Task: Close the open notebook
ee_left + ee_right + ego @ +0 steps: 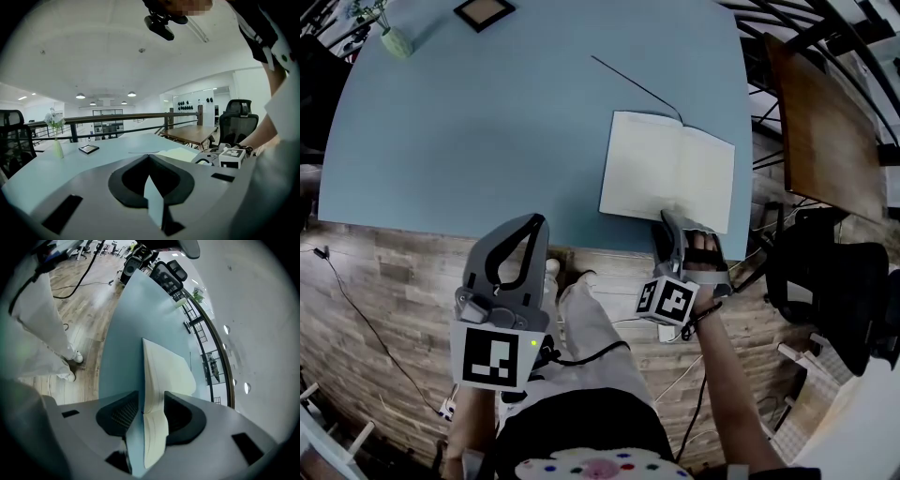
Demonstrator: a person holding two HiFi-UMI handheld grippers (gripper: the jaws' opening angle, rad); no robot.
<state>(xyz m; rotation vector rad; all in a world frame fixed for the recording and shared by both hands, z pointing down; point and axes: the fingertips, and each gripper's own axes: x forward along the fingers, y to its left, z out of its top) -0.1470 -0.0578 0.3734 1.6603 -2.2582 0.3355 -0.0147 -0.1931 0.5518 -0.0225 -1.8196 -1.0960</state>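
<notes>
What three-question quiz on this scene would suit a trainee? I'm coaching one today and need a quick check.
1. True or false: the notebook is open on the blue table.
2. Which gripper has the notebook's near edge between its jaws? A: left gripper. B: right gripper.
3. Fill in: the left gripper's jaws are ____, with nothing between them.

Key: 1 true; 2 B; 3 together.
</notes>
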